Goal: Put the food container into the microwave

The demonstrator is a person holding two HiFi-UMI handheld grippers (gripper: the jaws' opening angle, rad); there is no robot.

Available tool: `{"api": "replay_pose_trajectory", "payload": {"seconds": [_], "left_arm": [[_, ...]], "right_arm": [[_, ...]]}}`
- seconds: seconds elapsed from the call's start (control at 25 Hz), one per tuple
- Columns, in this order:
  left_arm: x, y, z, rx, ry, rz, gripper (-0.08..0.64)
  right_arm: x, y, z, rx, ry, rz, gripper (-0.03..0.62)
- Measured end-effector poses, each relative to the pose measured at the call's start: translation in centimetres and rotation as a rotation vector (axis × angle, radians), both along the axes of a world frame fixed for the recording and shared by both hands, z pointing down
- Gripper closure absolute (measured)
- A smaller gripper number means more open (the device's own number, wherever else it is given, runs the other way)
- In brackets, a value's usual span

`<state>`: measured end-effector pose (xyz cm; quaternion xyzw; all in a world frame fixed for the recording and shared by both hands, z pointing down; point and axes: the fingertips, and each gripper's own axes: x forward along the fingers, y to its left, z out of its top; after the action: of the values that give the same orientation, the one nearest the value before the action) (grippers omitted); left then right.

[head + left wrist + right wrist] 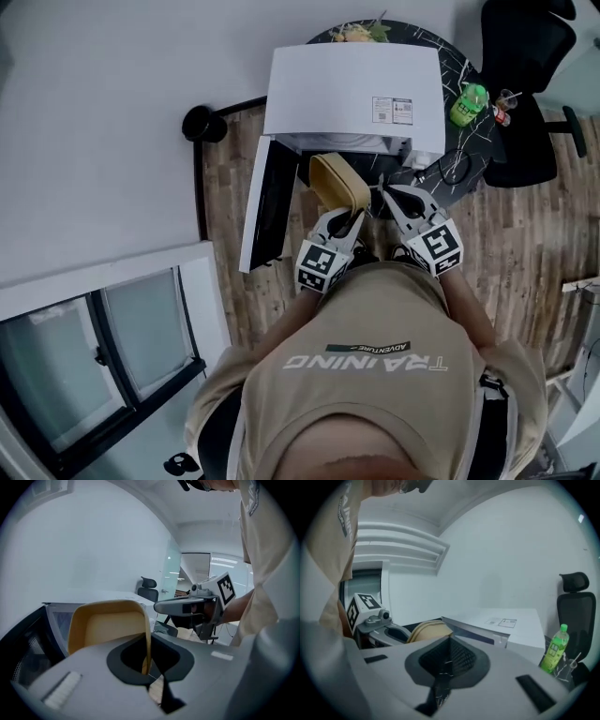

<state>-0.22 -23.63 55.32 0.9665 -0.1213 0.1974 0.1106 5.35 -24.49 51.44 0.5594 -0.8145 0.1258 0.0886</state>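
The yellow food container (337, 180) hangs tilted in front of the white microwave (352, 89), just outside its open front. My left gripper (352, 217) is shut on the container's rim; in the left gripper view the thin rim (146, 641) runs down between the jaws, and the container's open side (107, 627) faces the camera. My right gripper (386, 192) is beside the container on the right, shut with nothing in it; its jaws meet (443, 667) with the container (429, 630) off to their left. The microwave door (267, 202) stands swung open to the left.
The microwave sits on a round black marbled table (459, 56). On that table are a green bottle (469, 101), a small can, a black cable (455, 167) and some food at the far edge. A black office chair (525, 66) stands to the right and a glass partition to the lower left.
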Motion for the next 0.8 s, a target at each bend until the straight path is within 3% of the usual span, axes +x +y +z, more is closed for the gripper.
{"api": "replay_pose_trajectory", "payload": {"seconds": [0.24,0.36,0.56,0.8], "left_arm": [[-2.0,-0.7,4.2,0.015,-0.057,0.139,0.54],[-2.4,-0.5,5.4,-0.005,-0.069,0.182,0.54],[-2.4,-1.2,7.0,-0.04,-0.077,0.171,0.54],[0.4,-3.5,5.9,-0.018,-0.082,0.138,0.54]], "right_arm": [[0.1,-1.5,-0.2,0.002,0.043,0.131,0.583],[-0.7,-1.1,0.7,-0.043,0.047,0.128,0.583],[-1.9,-1.5,1.2,-0.077,0.065,0.077,0.583],[-1.5,-3.1,1.9,-0.068,0.028,0.024,0.583]]}}
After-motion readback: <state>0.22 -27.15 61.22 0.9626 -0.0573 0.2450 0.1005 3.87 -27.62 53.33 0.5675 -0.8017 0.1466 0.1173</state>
